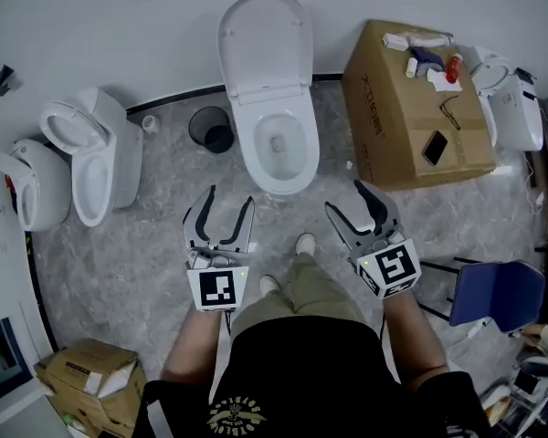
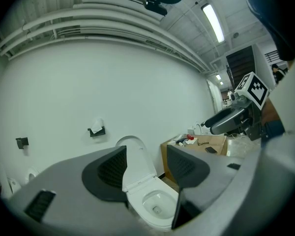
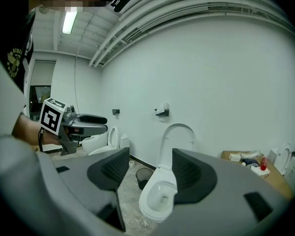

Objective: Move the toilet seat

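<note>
Head view shows us holding both tools over the grey floor (image 1: 137, 245), short of the white toilet (image 1: 279, 158). The left tool (image 1: 229, 199) and the right tool (image 1: 351, 201) both gape wide and grip nothing; each tool's own view frames the toilet (image 2: 155, 203) (image 3: 160, 200) in the gap between its jaws. The seat (image 1: 263, 44) stands raised against the wall, behind the open bowl. A bin (image 1: 212, 128) sits left of the toilet, a box (image 1: 393, 126) right of it.
</note>
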`<action>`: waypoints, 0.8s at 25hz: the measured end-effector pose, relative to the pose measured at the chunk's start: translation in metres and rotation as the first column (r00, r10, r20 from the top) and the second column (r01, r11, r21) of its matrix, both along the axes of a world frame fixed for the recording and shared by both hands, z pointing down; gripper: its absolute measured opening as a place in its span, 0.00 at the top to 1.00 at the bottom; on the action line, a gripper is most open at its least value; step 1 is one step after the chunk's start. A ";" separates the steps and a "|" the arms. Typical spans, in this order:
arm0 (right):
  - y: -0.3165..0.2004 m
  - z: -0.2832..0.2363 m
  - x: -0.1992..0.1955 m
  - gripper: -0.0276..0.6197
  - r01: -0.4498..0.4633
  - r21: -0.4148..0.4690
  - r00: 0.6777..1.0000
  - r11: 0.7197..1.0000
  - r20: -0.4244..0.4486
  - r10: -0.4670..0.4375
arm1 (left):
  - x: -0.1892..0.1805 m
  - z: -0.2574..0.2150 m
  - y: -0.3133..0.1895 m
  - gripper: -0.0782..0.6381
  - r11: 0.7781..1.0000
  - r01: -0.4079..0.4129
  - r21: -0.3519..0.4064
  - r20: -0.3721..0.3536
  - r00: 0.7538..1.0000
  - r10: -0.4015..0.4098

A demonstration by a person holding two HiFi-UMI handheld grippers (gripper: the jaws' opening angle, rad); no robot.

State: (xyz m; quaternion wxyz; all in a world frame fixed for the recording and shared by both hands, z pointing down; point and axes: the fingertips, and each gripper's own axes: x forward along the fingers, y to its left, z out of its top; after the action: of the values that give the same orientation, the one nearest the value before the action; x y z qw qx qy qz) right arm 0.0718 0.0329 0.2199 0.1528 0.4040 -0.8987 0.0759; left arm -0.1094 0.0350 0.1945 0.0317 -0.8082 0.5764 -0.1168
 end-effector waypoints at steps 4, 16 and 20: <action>-0.024 0.004 0.007 0.55 0.005 -0.008 1.000 1.000 0.016 -0.005 | 0.008 0.001 -0.026 0.51 1.000 -0.002 0.007 0.022 1.000 0.002; -0.103 0.048 0.031 0.55 0.082 -0.072 0.996 0.994 0.038 -0.080 | 0.029 0.040 -0.092 0.51 0.998 0.060 -0.024 0.060 0.996 -0.059; -0.121 0.071 0.030 0.55 0.111 -0.091 0.994 0.990 0.032 -0.109 | 0.027 0.074 -0.103 0.51 0.991 0.104 -0.079 0.013 0.995 -0.103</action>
State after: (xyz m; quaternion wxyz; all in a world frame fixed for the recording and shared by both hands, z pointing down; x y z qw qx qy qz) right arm 0.1017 -0.0884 0.2913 0.1632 0.3452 -0.9171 0.1143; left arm -0.0827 -0.0684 0.2685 -0.0042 -0.7774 0.6122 -0.1448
